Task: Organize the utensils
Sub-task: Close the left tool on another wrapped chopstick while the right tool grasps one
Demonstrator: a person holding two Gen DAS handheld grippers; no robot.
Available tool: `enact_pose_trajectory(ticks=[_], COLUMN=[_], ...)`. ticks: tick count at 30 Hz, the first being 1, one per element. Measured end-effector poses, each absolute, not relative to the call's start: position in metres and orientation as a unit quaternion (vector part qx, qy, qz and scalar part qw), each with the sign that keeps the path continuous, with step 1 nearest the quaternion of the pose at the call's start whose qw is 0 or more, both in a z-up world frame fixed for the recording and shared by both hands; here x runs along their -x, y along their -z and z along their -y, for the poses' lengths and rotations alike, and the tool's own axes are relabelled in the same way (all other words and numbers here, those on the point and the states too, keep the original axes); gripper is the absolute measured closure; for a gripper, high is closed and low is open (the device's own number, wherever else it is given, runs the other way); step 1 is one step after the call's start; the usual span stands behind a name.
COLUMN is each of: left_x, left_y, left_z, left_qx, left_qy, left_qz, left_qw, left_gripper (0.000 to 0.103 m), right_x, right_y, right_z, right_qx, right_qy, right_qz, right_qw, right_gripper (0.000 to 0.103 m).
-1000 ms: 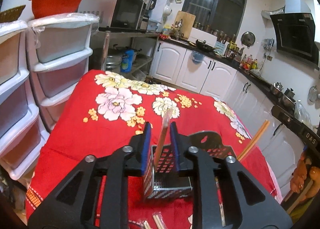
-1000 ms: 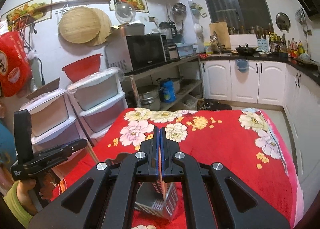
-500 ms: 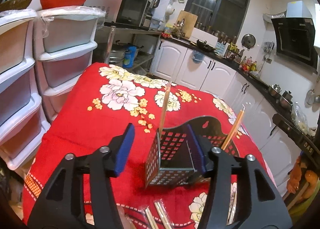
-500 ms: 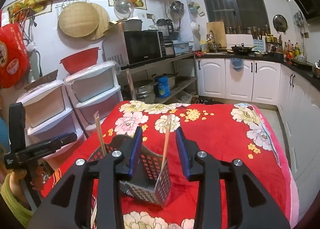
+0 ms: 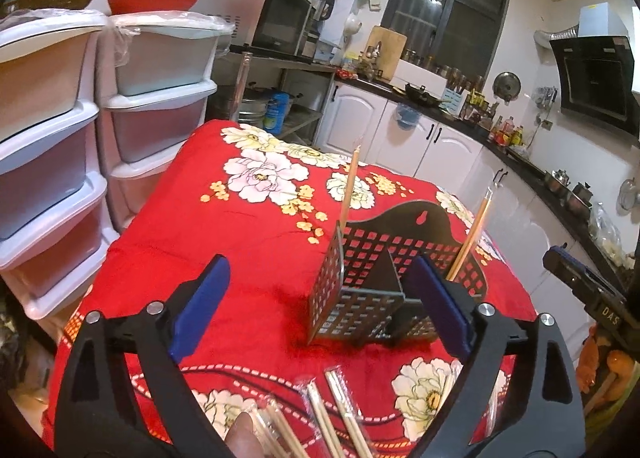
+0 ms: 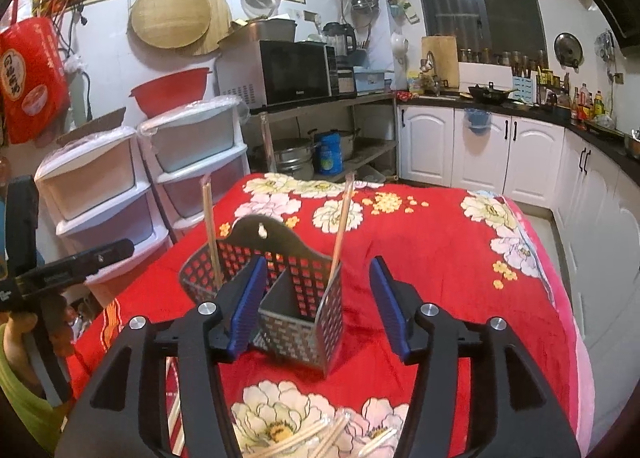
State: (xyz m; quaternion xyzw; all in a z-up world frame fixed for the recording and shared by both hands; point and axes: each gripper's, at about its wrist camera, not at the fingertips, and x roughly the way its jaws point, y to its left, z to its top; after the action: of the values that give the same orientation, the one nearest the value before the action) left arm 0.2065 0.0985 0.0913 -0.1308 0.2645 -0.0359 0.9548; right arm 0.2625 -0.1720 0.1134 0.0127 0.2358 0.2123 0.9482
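Observation:
A perforated metal utensil caddy [image 5: 362,290] stands on the red flowered tablecloth [image 5: 224,242]; it also shows in the right wrist view [image 6: 304,318]. One wrapped chopstick pair [image 5: 349,188] stands in its left compartment and another [image 5: 472,232] in its right one; the right wrist view shows them too [image 6: 342,222] [image 6: 210,234]. My left gripper [image 5: 320,304] is open and empty, pulled back from the caddy. My right gripper [image 6: 318,304] is open and empty, just in front of the caddy. Several wrapped chopsticks [image 5: 328,414] lie near the front edge, also in the right wrist view [image 6: 316,438].
White plastic drawer units [image 5: 64,138] stand close to the table's left side. White kitchen cabinets [image 5: 420,146] and a counter run along the far and right sides. A shelf with a microwave [image 6: 288,74] stands behind the table.
Both grippers opened, let go of their chopsticks into the caddy, and drew back and up from it. The chopsticks now stand in the caddy.

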Motion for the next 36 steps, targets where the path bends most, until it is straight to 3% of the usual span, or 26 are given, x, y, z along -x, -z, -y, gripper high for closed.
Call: enact_pose_trajectory(ticks=[36], left_x=[-0.143], left_y=[-0.008], left_z=[-0.11], left_qx=[0.152], left_qy=[-0.025], left_qz=[-0.362], left_qw=[0.919], left_gripper=[0.017], right_x=[-0.22], right_y=[-0.022], right_z=[0.172], right_qx=[0.021], right_qy=[-0.224], right_qz=[-0.349], right_qw=[0.91], right_gripper=[0.047])
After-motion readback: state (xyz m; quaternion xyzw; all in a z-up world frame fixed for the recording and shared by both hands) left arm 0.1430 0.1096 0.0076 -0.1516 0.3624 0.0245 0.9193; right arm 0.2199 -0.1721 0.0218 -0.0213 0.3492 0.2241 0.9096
